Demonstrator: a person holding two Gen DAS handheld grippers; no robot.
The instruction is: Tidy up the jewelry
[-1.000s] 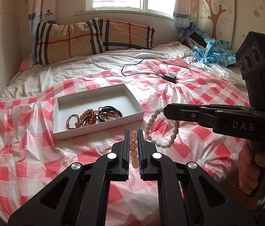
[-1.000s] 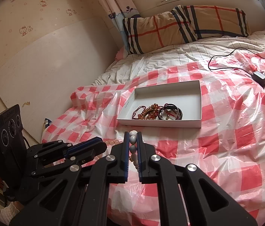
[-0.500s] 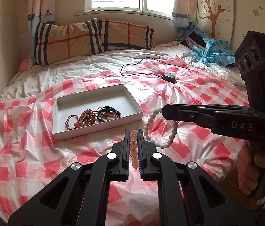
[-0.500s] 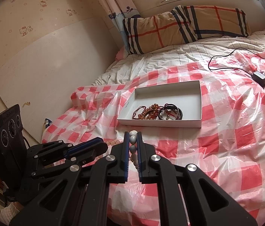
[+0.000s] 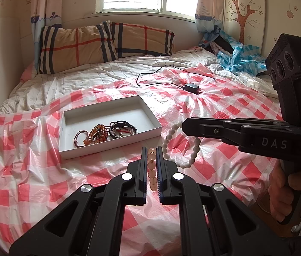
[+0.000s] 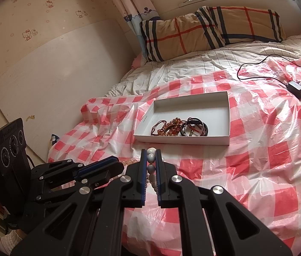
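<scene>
A white shallow box (image 5: 150, 115) (image 6: 223, 140) lies on the red-checked plastic sheet on the bed and holds several bracelets (image 5: 105, 131) (image 6: 178, 127) at its near end. My left gripper (image 5: 151, 149) is shut on a pale orange bead bracelet (image 5: 151, 168), just in front of the box. My right gripper (image 6: 151, 150) is shut on a white bead bracelet (image 6: 151, 156); in the left wrist view that bracelet (image 5: 180, 147) hangs from the right gripper's fingers (image 5: 195, 125), to the right of the box. The left gripper (image 6: 116, 166) also shows in the right wrist view, at lower left.
A black charger with its cable (image 5: 191, 87) (image 6: 295, 87) lies beyond the box on the sheet (image 5: 225, 106). Plaid pillows (image 5: 105, 42) (image 6: 212, 29) lie at the head of the bed. Blue-white plastic wrap (image 5: 240, 57) lies at the far right. A wall board (image 6: 54, 68) stands left of the bed.
Both grippers hold their bracelets as before. The left wrist view has shifted slightly; the right gripper and white bracelet sit a little more to the left in it.
</scene>
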